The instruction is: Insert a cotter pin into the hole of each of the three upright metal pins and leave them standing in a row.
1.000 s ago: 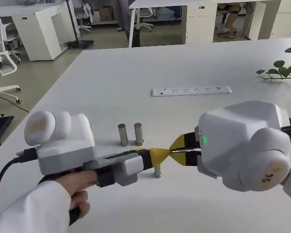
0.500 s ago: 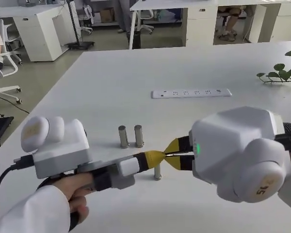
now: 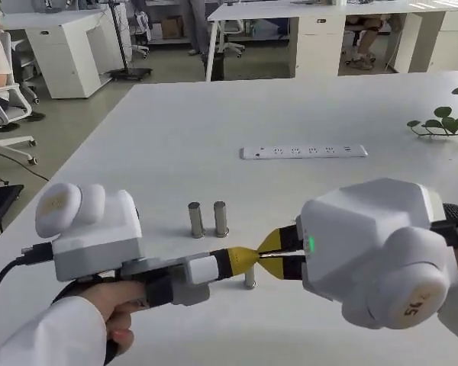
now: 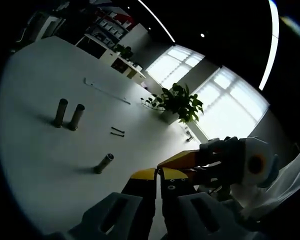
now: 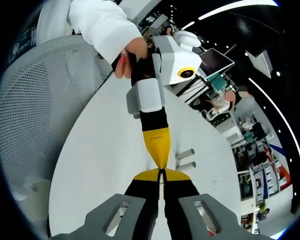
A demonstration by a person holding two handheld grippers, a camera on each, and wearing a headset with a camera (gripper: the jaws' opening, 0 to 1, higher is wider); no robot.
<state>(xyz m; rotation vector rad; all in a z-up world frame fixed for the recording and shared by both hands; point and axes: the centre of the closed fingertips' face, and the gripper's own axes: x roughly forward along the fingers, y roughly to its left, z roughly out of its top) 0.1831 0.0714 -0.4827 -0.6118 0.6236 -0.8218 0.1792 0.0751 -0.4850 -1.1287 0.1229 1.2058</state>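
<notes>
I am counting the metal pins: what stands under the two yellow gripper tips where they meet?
One upright metal pin stands on the white table below them. In the head view the yellow jaws cover its top, so its hole is hidden.

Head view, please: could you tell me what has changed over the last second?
Barely anything: the left gripper and right gripper, tip to tip, sank slightly toward the lone metal pin. Both stayed shut; the two other pins stood unmoved.
</notes>
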